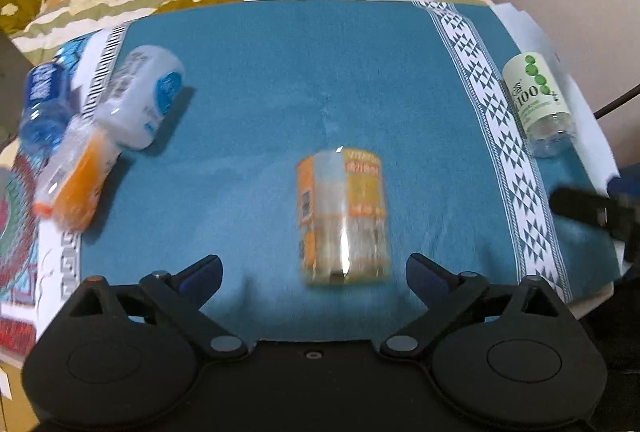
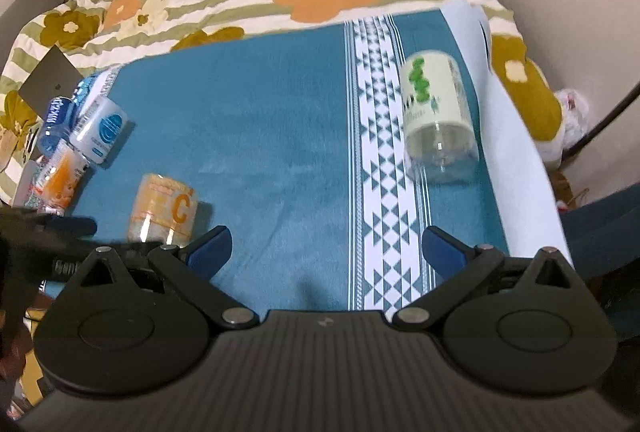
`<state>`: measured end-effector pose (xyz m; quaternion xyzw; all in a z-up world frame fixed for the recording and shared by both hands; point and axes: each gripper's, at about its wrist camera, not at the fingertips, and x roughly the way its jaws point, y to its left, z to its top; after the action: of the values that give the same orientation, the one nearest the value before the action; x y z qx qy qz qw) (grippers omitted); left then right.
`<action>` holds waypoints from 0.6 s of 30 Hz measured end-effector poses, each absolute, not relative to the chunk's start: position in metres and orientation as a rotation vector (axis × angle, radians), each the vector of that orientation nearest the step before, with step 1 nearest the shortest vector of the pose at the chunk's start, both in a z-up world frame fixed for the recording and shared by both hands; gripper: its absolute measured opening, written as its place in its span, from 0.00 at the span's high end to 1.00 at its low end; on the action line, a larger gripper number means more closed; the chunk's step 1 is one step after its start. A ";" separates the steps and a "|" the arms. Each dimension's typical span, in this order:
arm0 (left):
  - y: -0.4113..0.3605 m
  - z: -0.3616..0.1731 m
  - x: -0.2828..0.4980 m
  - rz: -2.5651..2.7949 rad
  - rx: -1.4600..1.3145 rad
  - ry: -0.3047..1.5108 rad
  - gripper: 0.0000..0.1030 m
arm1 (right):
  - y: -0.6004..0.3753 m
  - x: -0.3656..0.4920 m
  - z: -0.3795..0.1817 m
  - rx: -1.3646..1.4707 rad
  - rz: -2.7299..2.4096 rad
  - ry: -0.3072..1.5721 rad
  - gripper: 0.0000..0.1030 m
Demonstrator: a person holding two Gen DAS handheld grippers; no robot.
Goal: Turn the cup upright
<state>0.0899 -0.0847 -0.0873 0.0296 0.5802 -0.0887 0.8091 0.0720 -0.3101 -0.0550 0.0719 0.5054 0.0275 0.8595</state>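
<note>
Cup (image 1: 343,216) ahead of spread left claw (image 1: 314,272)

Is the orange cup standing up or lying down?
Lying down. The orange cup rests on its side on the blue cloth, just ahead of the open left tongs.

Words and numbers on the cups

The cup with the orange label (image 1: 343,216) shows the letters "VITA" at its top edge, and from the right wrist view a big orange "C" (image 2: 164,210). The rest of its print is too blurry to read. The cup with the green dots (image 1: 538,100) has the number "100" on it. The blue and white cup (image 1: 140,96) has writing too small to read.
</note>
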 end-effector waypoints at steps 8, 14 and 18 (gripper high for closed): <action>-0.051 -0.070 0.052 -0.144 0.034 1.204 0.03 | -0.279 0.101 -0.038 0.196 0.201 1.122 0.00; -0.018 -0.076 0.045 -0.112 -0.005 1.196 0.03 | -0.249 0.141 -0.060 0.306 0.280 1.271 0.00; 0.000 -0.087 0.043 -0.099 -0.024 1.209 0.02 | -0.229 0.165 -0.086 0.329 0.263 1.349 0.00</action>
<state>0.0435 -0.0002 -0.0869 -0.0113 0.5680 -0.0466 0.8216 0.1653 -0.2291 -0.0860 0.1510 0.6196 0.1208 0.7607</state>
